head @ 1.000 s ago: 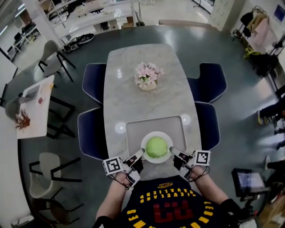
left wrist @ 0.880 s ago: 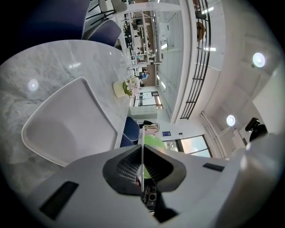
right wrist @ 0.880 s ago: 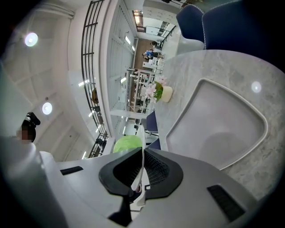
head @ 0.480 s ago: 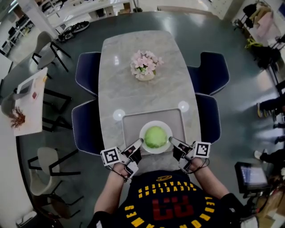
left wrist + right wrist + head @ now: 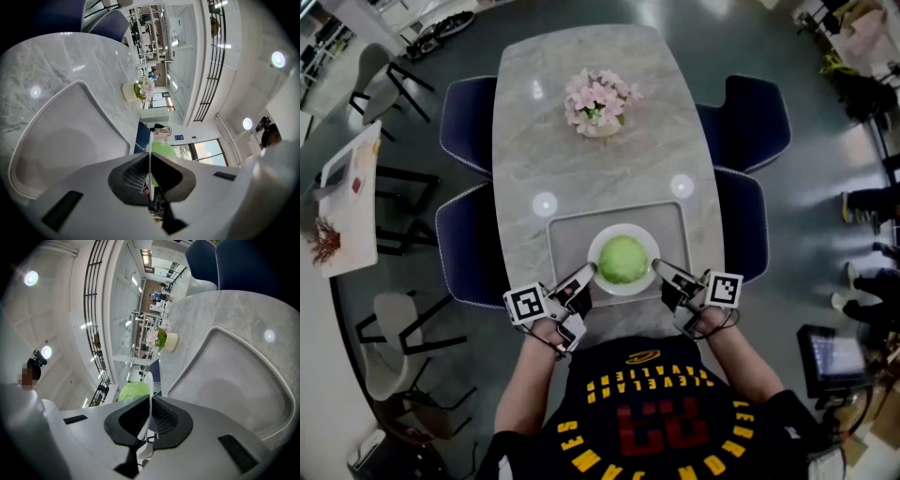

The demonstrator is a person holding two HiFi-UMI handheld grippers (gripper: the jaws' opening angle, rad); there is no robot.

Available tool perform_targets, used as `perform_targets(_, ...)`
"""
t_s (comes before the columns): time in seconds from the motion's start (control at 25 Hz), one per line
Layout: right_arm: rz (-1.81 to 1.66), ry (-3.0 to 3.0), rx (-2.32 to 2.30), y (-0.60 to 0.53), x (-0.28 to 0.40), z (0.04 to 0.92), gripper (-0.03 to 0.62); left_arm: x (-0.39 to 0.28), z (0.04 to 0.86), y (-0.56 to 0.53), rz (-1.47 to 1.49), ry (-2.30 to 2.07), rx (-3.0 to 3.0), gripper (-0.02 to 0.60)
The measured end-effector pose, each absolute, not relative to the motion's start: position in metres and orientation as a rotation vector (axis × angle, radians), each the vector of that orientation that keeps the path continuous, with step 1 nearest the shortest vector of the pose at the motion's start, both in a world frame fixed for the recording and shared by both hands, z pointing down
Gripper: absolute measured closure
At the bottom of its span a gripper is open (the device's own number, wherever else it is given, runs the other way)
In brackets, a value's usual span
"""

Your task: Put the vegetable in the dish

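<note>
**Dish [image 5: 649, 246] carried a little further in over the tray [image 5: 572, 234], gripped at both sides**

Compared with a second ago, the dish and the two grippers holding it sit slightly further in from the tray's near edge. The whole tabletop [image 5: 581, 159] has also slid up the head view.

The vegetable [image 5: 623, 260], a round pale-green head, lies in the middle of the white dish. The dish is over the near half of the grey tray, which lies on the marble tabletop in front of the person.

The left gripper [image 5: 586, 274] reaches the dish's left rim and the right gripper [image 5: 661, 268] its right rim. In the left gripper view the dark ribbed fingers [image 5: 131, 176] are closed down onto the thin white rim, seen edge-on between them, with the green head just beyond. The right gripper view shows the same. Its fingers [image 5: 166, 420] are pinched on the rim with only the rim's thickness between them, and the vegetable rises behind.

In both gripper views the tray's bare floor shows a soft round shadow. The dish looks held clear above it rather than resting on it.

Further up the tabletop stands a pot of pink flowers [image 5: 598, 98]. Dark blue chairs [image 5: 469, 117] flank both long sides.
</note>
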State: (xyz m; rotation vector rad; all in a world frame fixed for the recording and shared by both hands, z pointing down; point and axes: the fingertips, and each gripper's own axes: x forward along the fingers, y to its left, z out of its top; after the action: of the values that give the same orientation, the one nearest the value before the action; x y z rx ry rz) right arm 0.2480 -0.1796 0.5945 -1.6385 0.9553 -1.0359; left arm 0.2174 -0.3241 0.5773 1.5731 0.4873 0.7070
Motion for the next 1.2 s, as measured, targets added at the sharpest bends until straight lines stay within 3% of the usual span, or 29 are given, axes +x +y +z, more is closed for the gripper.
perform_targets(1.2,-1.220,0.981,-1.684,-0.194,0.251,0.704,0.577,0.226,0.709,-0.324,0.931,0.461,1.668,0.566)
